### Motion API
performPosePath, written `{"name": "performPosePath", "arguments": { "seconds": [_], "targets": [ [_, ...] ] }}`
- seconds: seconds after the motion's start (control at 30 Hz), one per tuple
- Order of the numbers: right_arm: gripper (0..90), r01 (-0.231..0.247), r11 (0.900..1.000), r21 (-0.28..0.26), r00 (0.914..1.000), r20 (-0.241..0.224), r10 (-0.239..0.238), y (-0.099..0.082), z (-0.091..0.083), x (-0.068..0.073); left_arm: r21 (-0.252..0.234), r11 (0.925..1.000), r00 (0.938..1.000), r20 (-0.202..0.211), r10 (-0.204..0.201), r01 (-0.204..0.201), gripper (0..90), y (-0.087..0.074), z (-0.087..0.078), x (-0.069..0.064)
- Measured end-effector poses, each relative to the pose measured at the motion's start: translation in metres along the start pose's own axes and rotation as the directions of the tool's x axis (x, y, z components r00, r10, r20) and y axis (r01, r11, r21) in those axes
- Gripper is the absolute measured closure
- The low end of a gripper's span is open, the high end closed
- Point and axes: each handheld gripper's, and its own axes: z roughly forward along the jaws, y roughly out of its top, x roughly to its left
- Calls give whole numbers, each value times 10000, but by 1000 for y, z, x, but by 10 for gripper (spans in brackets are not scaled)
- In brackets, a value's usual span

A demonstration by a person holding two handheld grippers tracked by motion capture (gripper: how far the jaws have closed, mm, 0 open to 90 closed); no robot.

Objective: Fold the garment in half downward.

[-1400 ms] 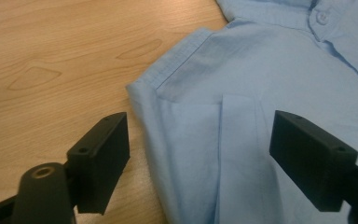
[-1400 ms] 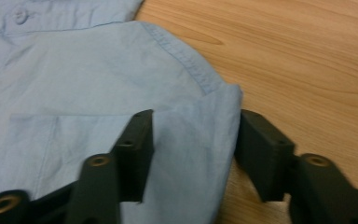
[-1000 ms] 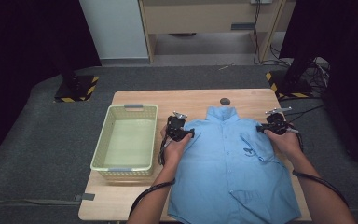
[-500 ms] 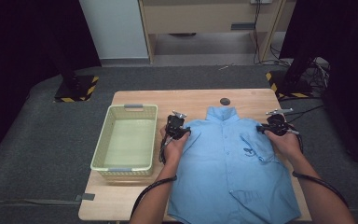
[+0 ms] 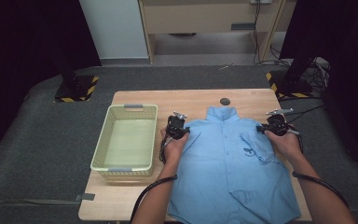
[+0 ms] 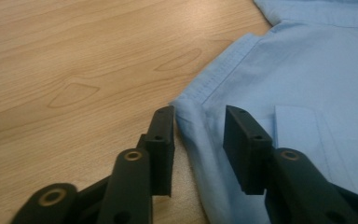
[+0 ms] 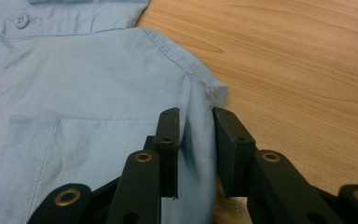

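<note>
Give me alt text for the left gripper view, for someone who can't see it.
The left gripper has its two black jaws on either side of the shoulder edge of a light blue shirt, with a gap still visible between the pads and the cloth; the jaws have just been closing. The shirt lies flat on a light wooden table.

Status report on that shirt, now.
Left gripper closing around shirt shoulder edge, gap remains. Right gripper pinching other shoulder. Shirt flat on table. Basket left, clear of work.
</note>
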Motion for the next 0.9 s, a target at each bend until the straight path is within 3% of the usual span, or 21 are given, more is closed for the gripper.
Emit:
{"name": "performPosePath", "arguments": {
  "seconds": [0.2, 0.33, 0.47, 0.7, 0.9],
  "targets": [
    [638, -234, 9997, 109, 9997, -29, 234, 3, 2, 2, 81, 9999, 9997, 213, 102, -104, 800, 1, 0, -3],
    [776, -353, 9993, 77, 9994, -18, 353, 4, 3, 1, 122, 9996, 9993, 307, 232, -236, 866, 2, 0, -4],
    [847, -652, 9979, -34, 9978, -145, 651, 4, 1, -1, 172, 9991, 9990, 232, 384, -388, 877, 3, -2, -4],
    [880, -522, 9980, -368, 9986, -107, 519, 10, -12, -1, -355, 9983, 9989, 66, 472, -470, 882, 10, -16, -7],
    [882, -283, 9971, -701, 9995, -188, 271, 16, -29, 4, -836, 9946, 9978, 170, 634, -617, 882, 19, -37, -15]
  ]
}}
